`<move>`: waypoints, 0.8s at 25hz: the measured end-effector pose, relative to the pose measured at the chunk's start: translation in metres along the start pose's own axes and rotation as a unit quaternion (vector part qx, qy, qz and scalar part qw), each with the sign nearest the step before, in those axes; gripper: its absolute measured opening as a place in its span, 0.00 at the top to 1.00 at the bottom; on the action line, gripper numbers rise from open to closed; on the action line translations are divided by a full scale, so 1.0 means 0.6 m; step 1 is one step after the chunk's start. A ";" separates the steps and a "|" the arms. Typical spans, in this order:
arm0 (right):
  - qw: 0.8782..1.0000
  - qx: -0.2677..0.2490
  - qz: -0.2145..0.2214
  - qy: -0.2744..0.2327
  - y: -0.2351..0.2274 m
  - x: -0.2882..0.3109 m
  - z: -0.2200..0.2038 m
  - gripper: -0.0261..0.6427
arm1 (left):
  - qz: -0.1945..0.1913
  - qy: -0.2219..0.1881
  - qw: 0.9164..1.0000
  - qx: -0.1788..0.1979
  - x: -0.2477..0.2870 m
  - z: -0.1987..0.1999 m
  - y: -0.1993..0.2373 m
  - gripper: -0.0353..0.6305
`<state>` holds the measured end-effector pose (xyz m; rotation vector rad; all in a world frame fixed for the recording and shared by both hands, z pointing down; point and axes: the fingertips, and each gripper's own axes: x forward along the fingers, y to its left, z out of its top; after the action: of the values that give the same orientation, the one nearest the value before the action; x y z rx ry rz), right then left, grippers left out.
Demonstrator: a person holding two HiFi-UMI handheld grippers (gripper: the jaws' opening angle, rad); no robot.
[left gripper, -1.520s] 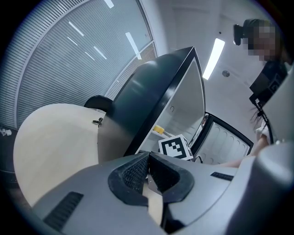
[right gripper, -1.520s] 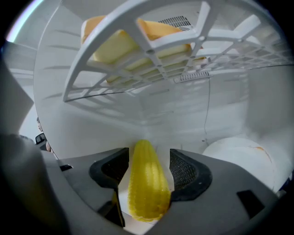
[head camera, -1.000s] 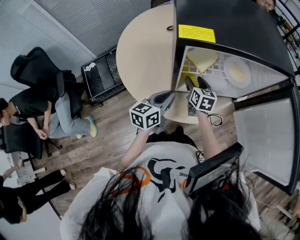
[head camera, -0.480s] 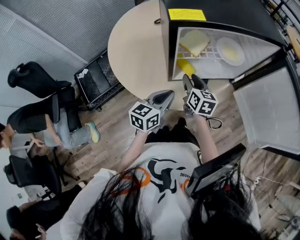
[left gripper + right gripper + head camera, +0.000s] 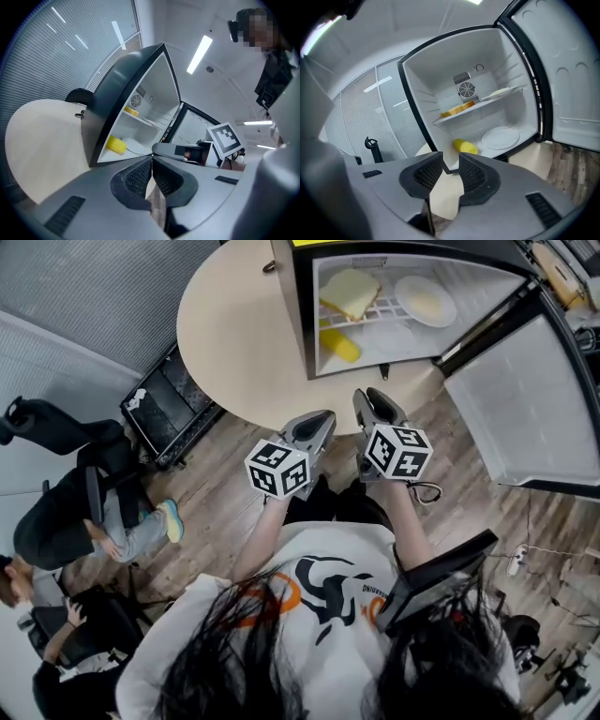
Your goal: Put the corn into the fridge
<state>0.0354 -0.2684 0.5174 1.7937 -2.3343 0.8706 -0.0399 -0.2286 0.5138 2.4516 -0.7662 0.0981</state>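
The yellow corn (image 5: pixel 338 345) lies on the floor of the open black fridge (image 5: pixel 298 310); it also shows as corn (image 5: pixel 465 146) and corn (image 5: pixel 116 144) in the two gripper views. My right gripper (image 5: pixel 368 399) is in front of the fridge, outside it, near the table's edge. Its jaws are closing, with a narrow gap and nothing between them (image 5: pixel 450 166). My left gripper (image 5: pixel 325 419) hovers beside it on the left, shut and empty (image 5: pixel 152 160). Neither gripper touches the corn.
A white plate (image 5: pixel 500 138) lies next to the corn, and bread (image 5: pixel 457 109) sits on the wire shelf above. The fridge door (image 5: pixel 525 395) swings wide open to the right. The fridge stands on a round beige table (image 5: pixel 234 343). People sit at the left (image 5: pixel 94 521).
Both grippers have drawn back from the fridge opening toward my body. The right gripper's jaws have narrowed. The corn stays lying on the fridge floor.
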 end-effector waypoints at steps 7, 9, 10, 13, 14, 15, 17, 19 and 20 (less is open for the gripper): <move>1.000 -0.008 0.012 -0.001 0.011 -0.035 -0.010 0.84 | 0.008 -0.015 1.000 -0.002 -0.006 0.002 -0.018 0.93; 1.000 -0.013 0.019 0.000 0.015 -0.050 -0.014 0.86 | 0.014 -0.023 1.000 -0.006 -0.011 0.003 -0.025 0.93; 1.000 -0.014 0.023 0.000 0.016 -0.059 -0.016 0.86 | 0.018 -0.029 0.999 -0.009 -0.014 0.004 -0.030 0.93; 0.999 -0.009 0.036 0.000 0.017 -0.090 -0.020 0.88 | 0.034 -0.044 0.998 -0.010 -0.027 0.007 -0.044 0.93; 0.999 -0.003 0.042 -0.001 0.016 -0.102 -0.021 0.89 | 0.040 -0.047 0.998 -0.009 -0.031 0.005 -0.051 0.93; 0.999 0.002 0.047 -0.002 0.016 -0.115 -0.023 0.89 | 0.045 -0.049 0.998 -0.008 -0.035 0.001 -0.060 0.93; 0.998 0.004 0.056 -0.004 0.013 -0.143 -0.030 0.89 | 0.055 -0.051 0.997 -0.007 -0.044 -0.012 -0.079 0.93; 0.998 0.002 0.063 -0.004 0.007 -0.172 -0.036 0.89 | 0.062 -0.054 0.997 -0.007 -0.050 -0.025 -0.105 0.93; 0.998 0.004 0.067 -0.004 0.004 -0.187 -0.039 0.89 | 0.064 -0.056 0.996 -0.008 -0.052 -0.030 -0.120 0.93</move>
<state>0.0620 -0.1598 0.4928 1.6610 -2.4836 0.8911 -0.0251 -0.1544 0.4861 2.4083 -0.9697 0.0039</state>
